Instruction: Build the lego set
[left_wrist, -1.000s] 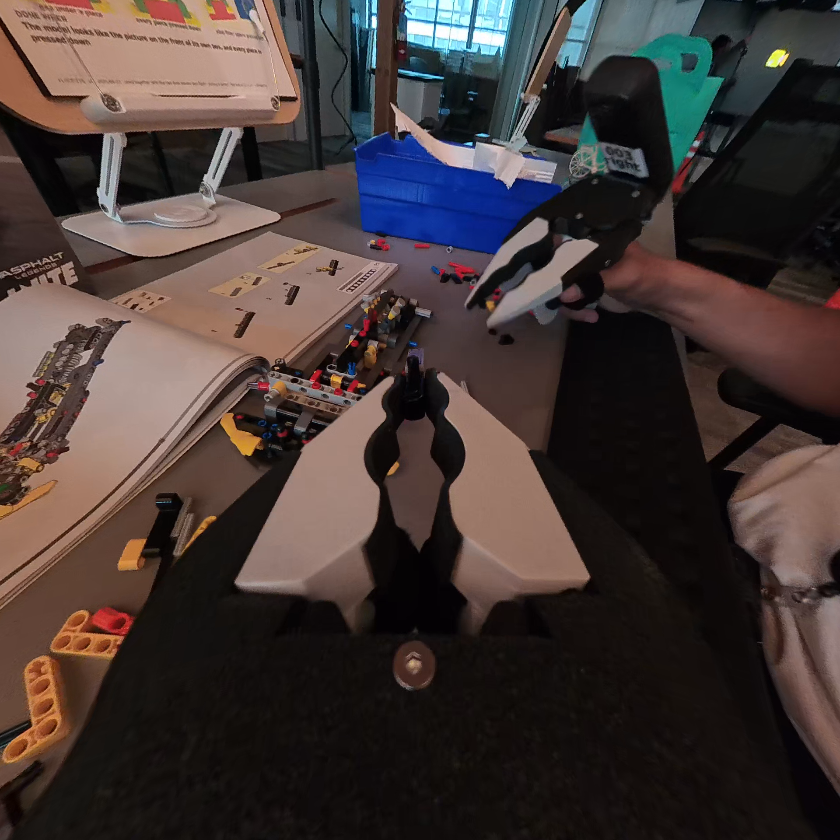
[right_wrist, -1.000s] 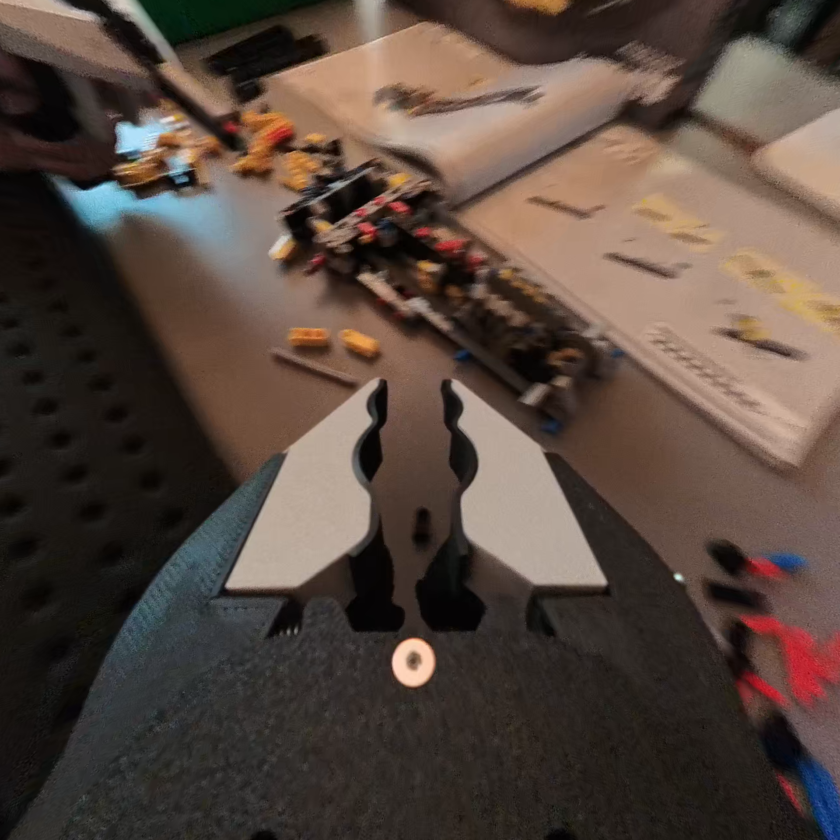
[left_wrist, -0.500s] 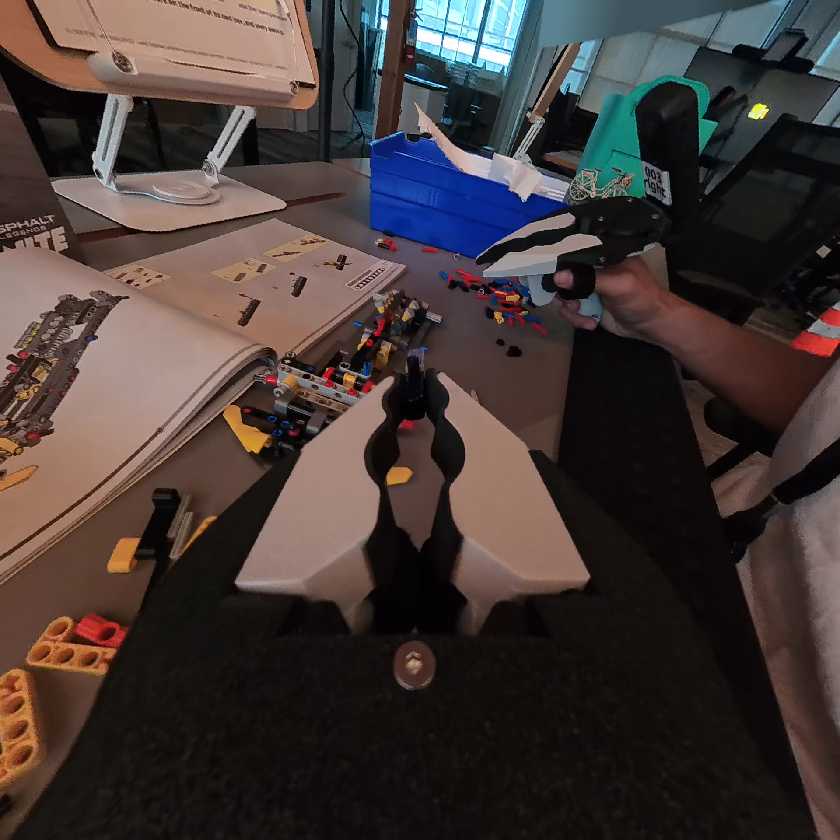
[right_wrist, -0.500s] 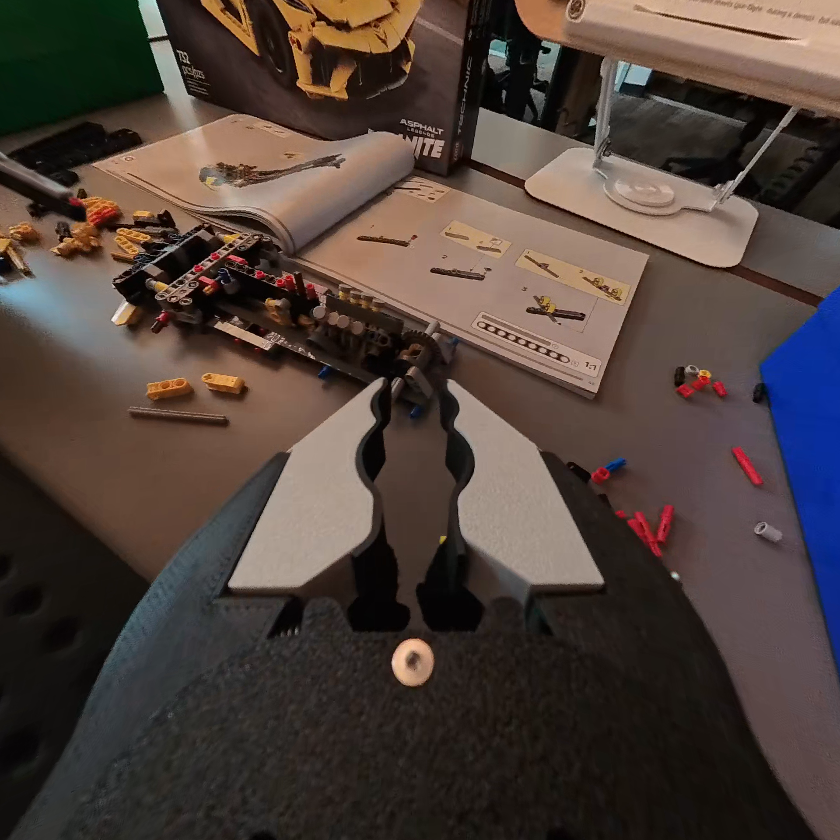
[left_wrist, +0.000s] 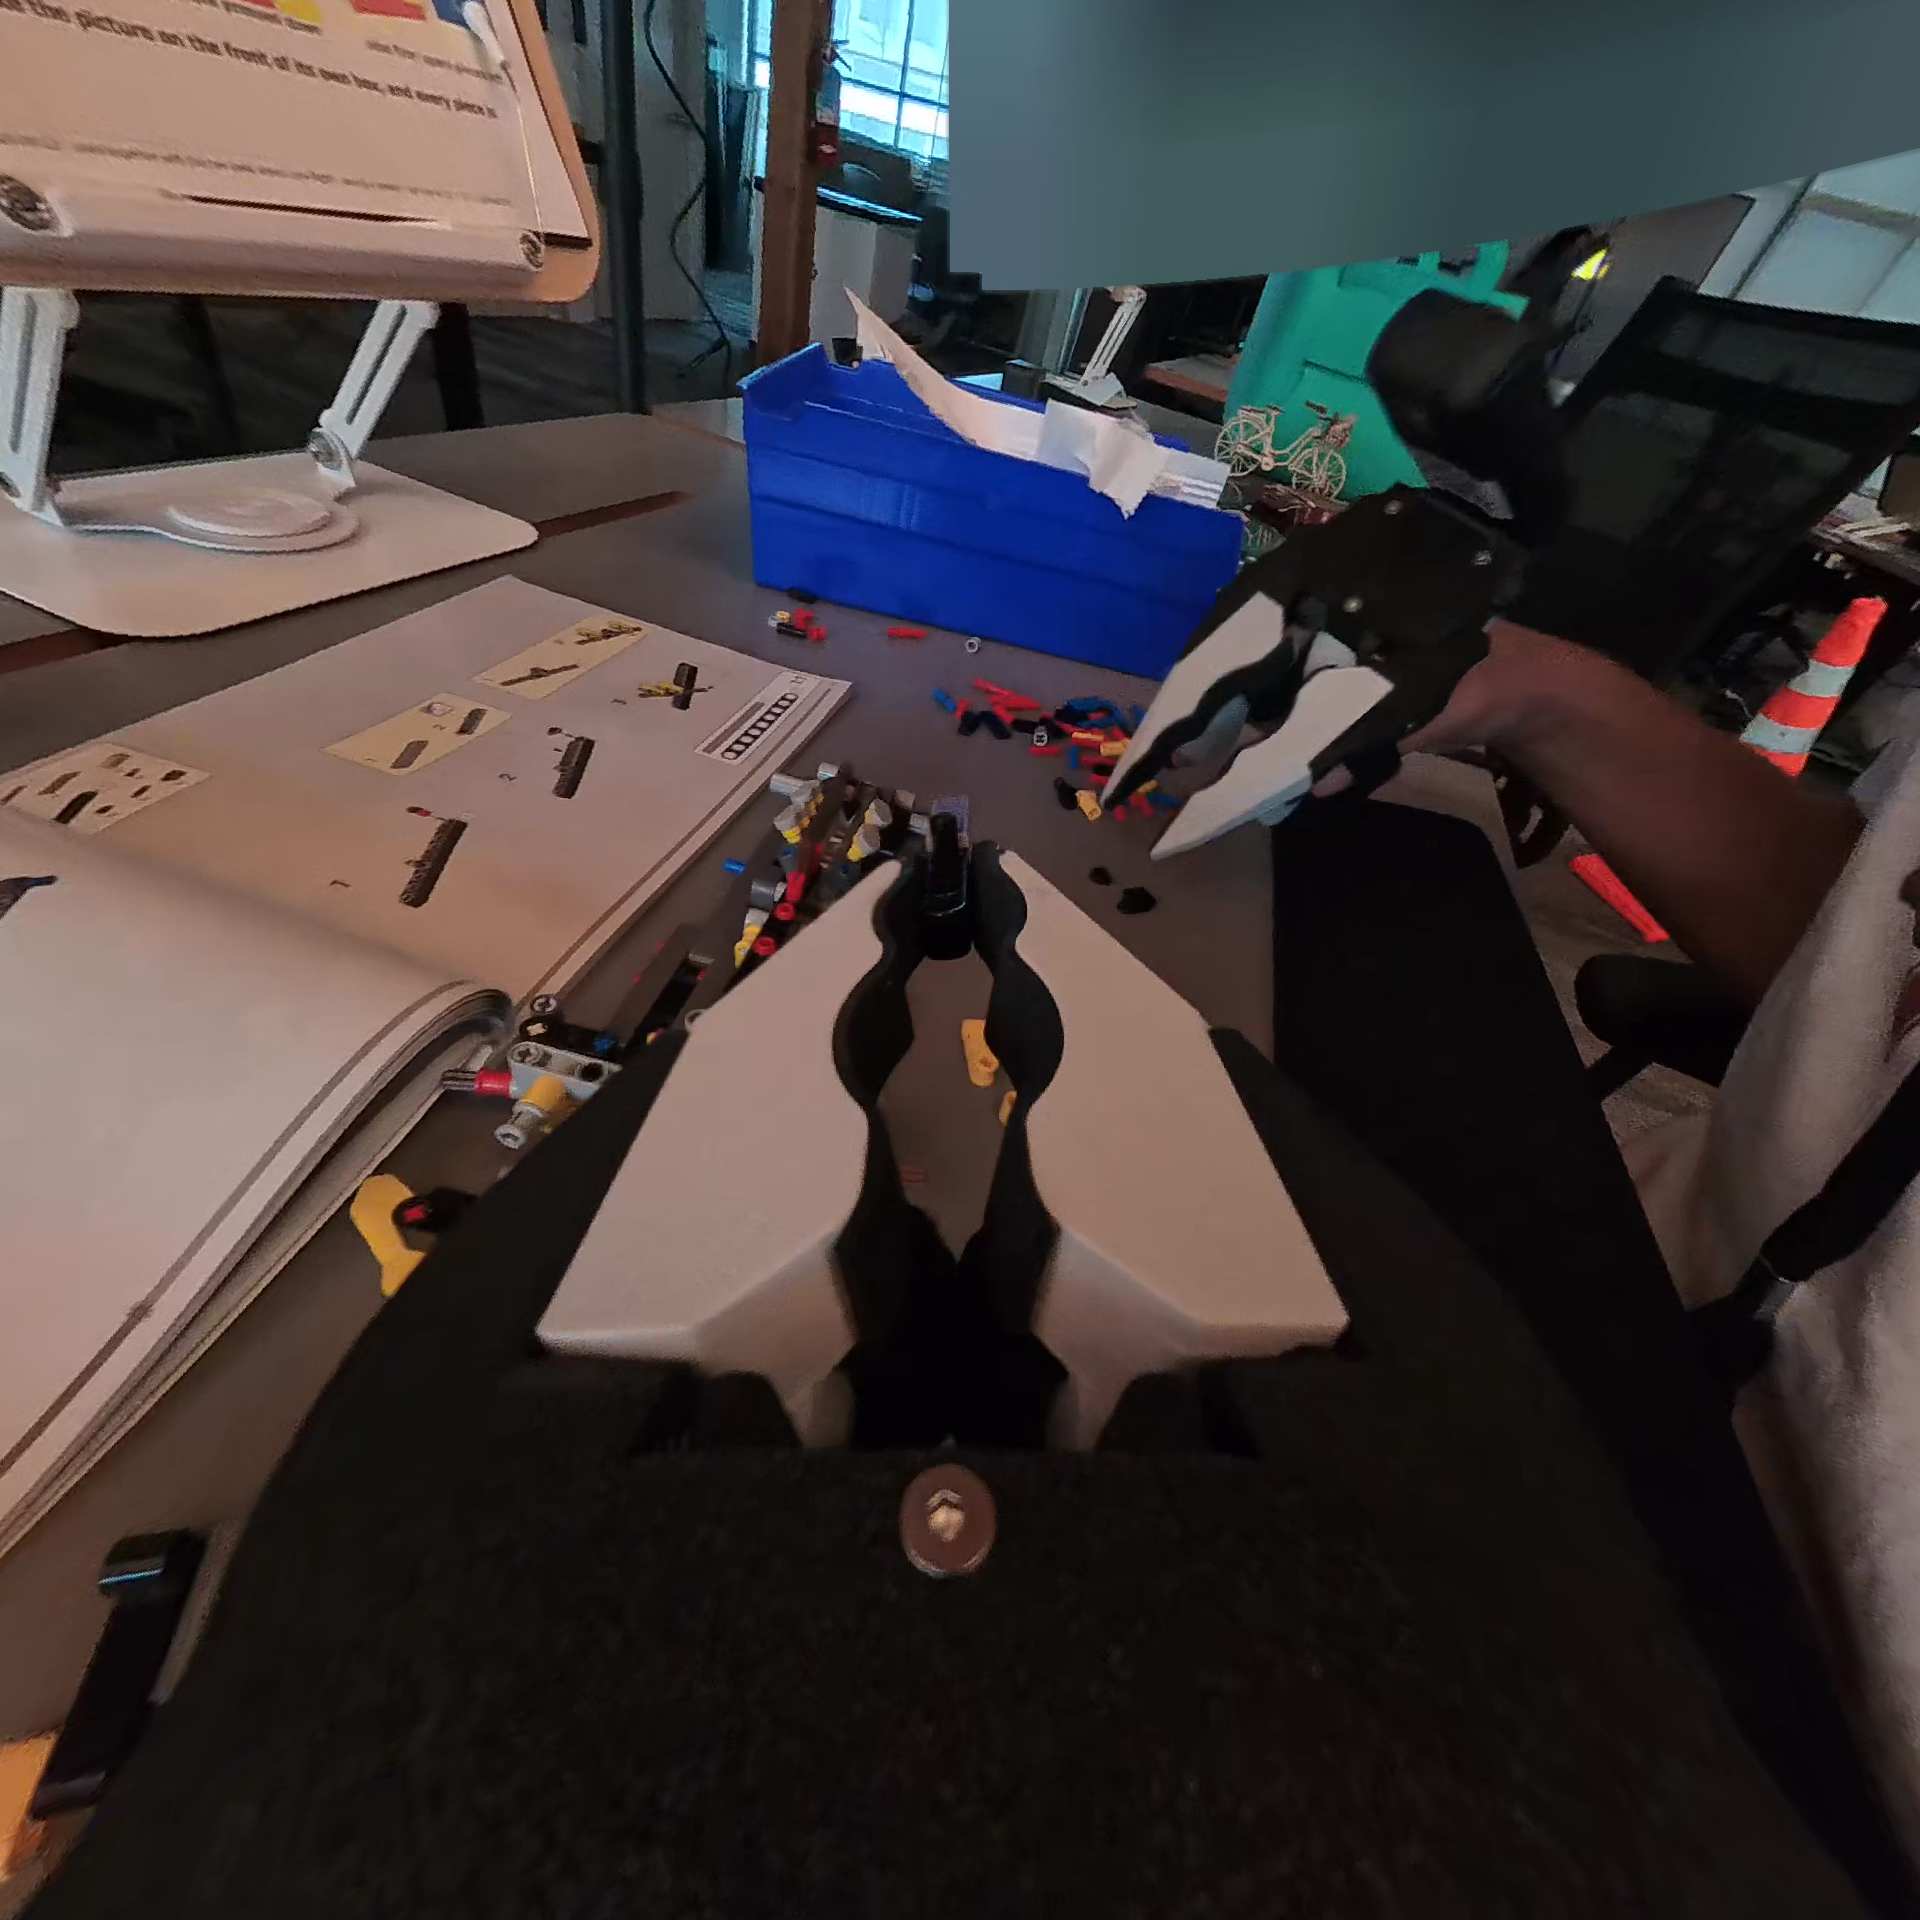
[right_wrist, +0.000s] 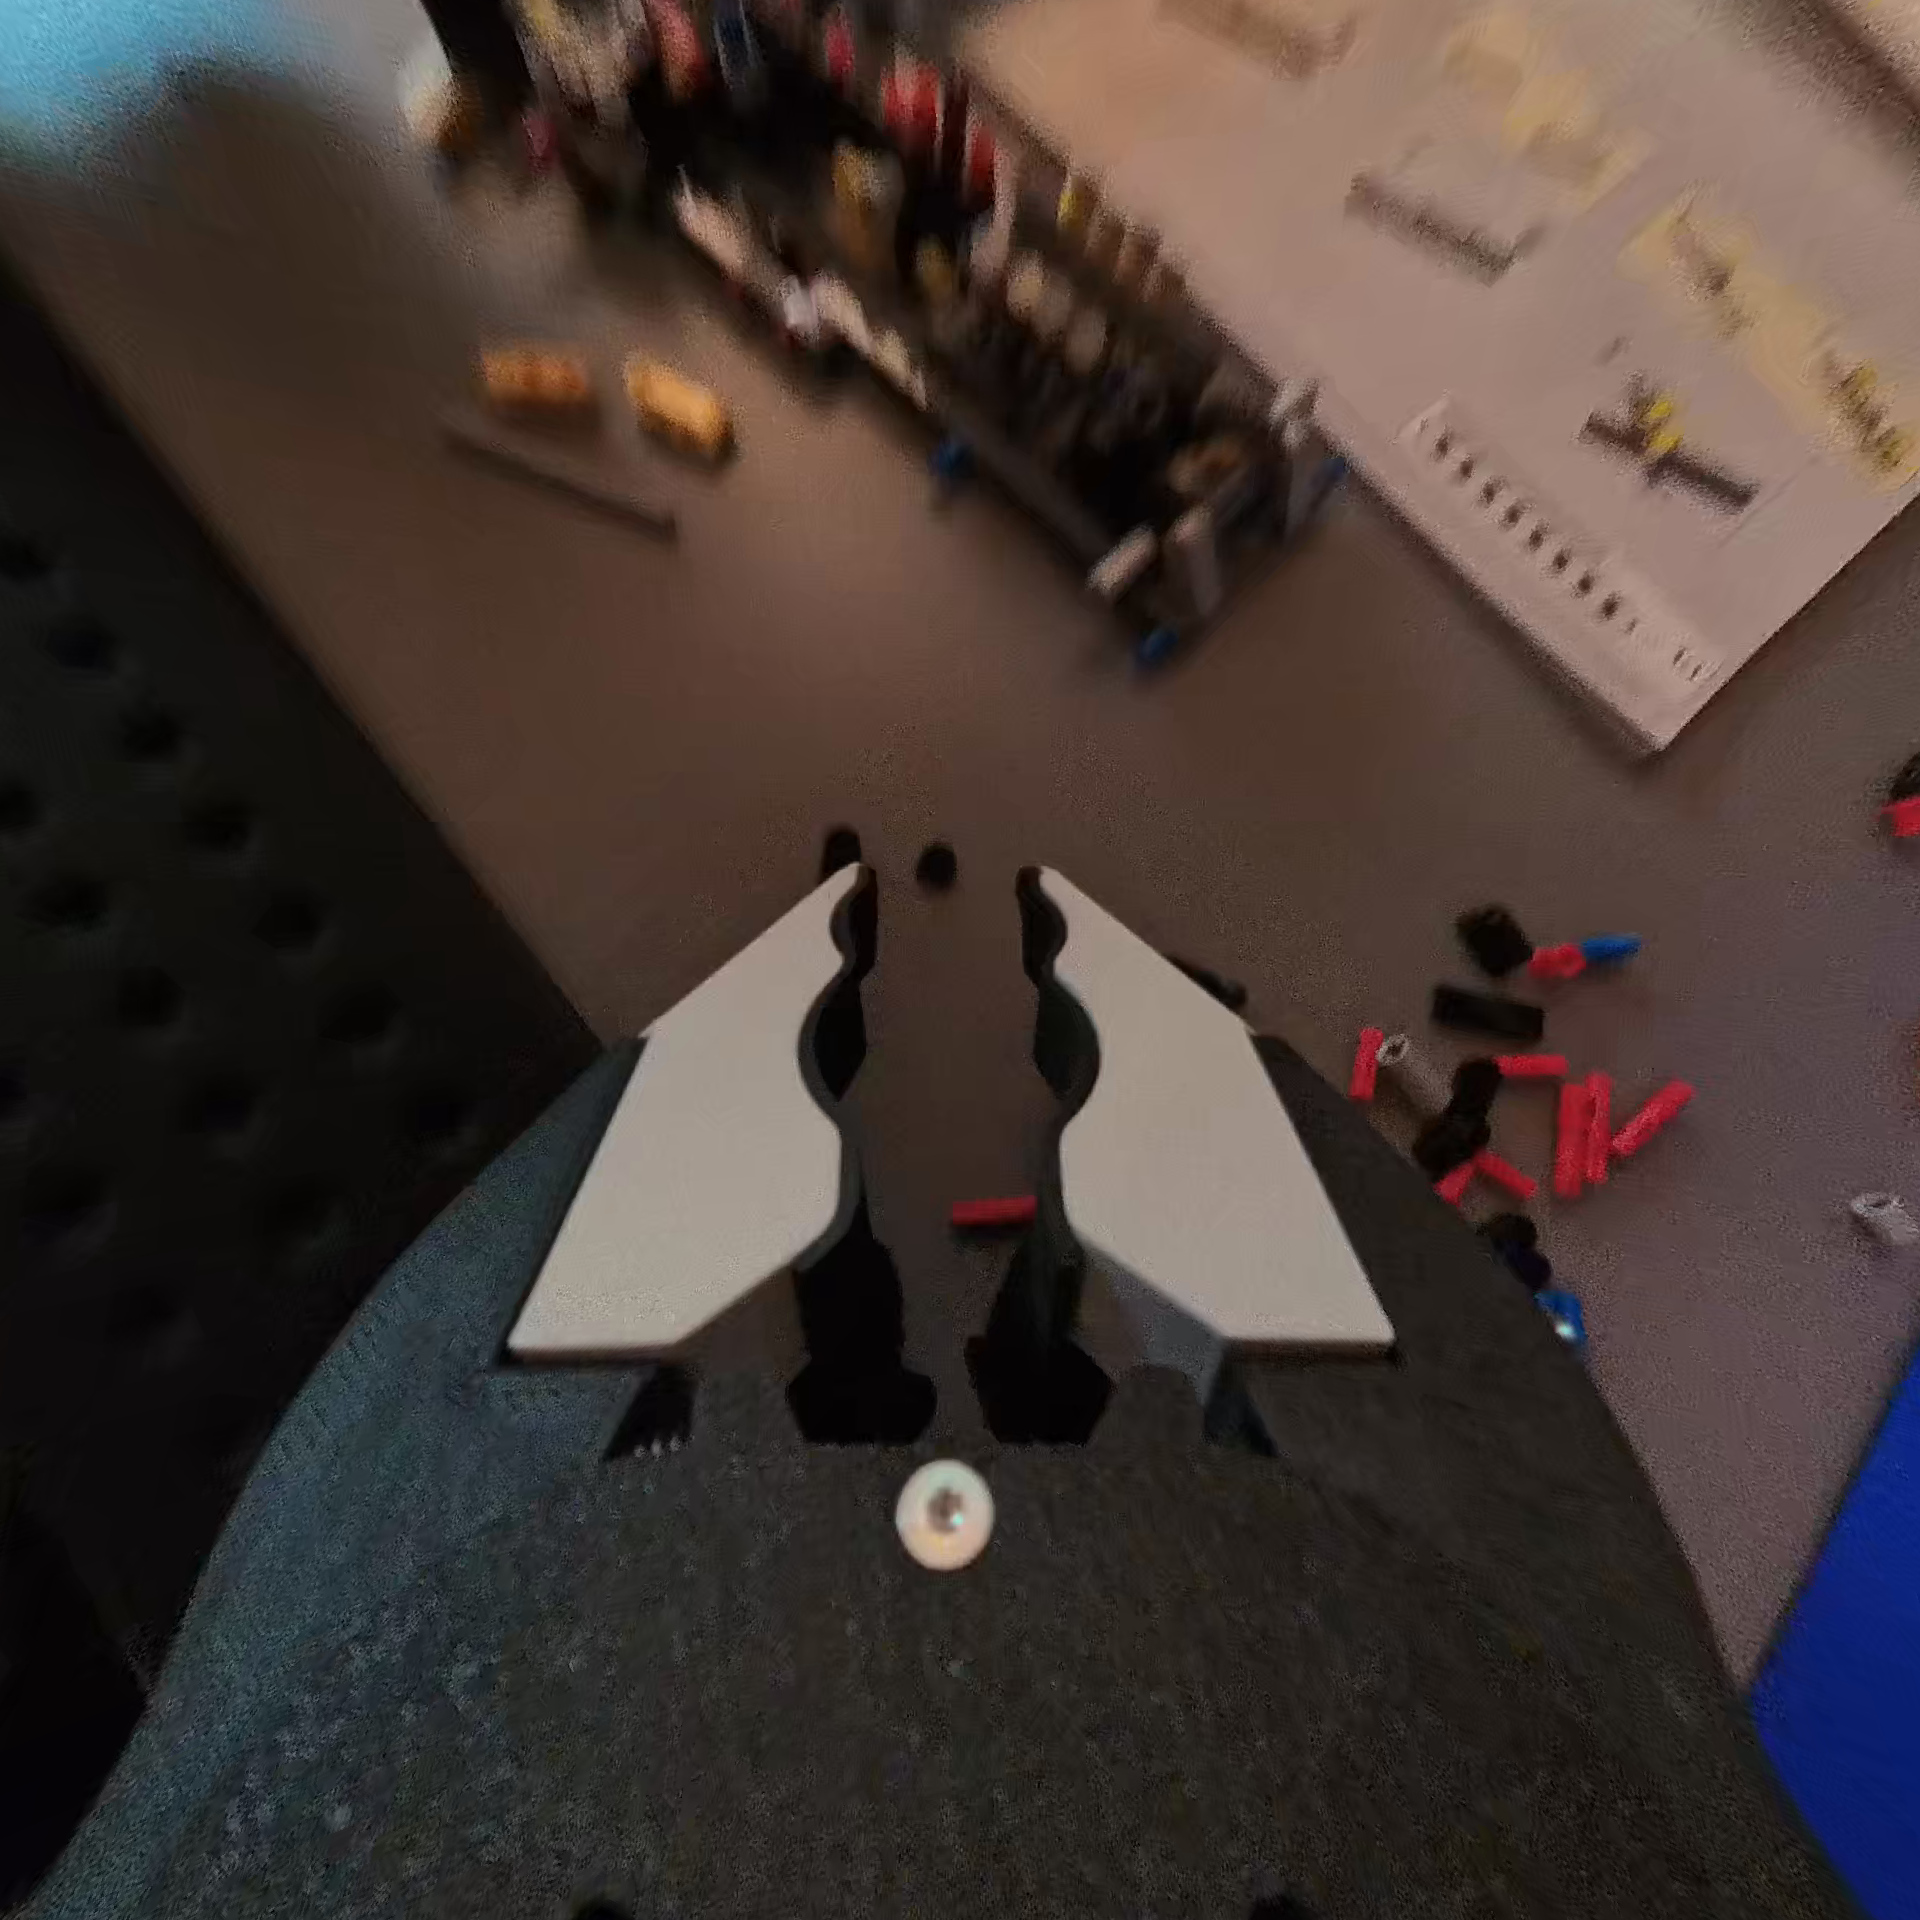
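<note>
- Left tongs (left_wrist: 948, 868) of mine, white-fingered on a black body, pinch a small black plastic pin (left_wrist: 943, 883) upright between their tips, held above the grey tabletop (left_wrist: 665, 540).
- Far to my left an open instruction booklet (left_wrist: 312, 862) of pale paper lies flat on the table, with a white tilted document stand (left_wrist: 260, 520) behind it.
- Just beside the booklet's right edge lies the half-built lego chassis (left_wrist: 821, 842), a long black and grey frame with red, yellow and blue pins; my left tongs hide its middle.
- Behind it stands a blue plastic bin (left_wrist: 977, 540) with white crumpled paper (left_wrist: 1039, 436) sticking out.
- Between the bin and the chassis is a scatter of small red, blue and black loose pins (left_wrist: 1049, 722).
- Right tongs (left_wrist: 1132, 821) hang over that scatter, fingers parted and gripping nothing, tips angled down at the table.
- From their own blurred camera, a small black round piece (right_wrist: 935, 864) lies on the table just ahead of the gap, and a red pin (right_wrist: 992, 1210) shows between the fingers (right_wrist: 717, 1132).
</note>
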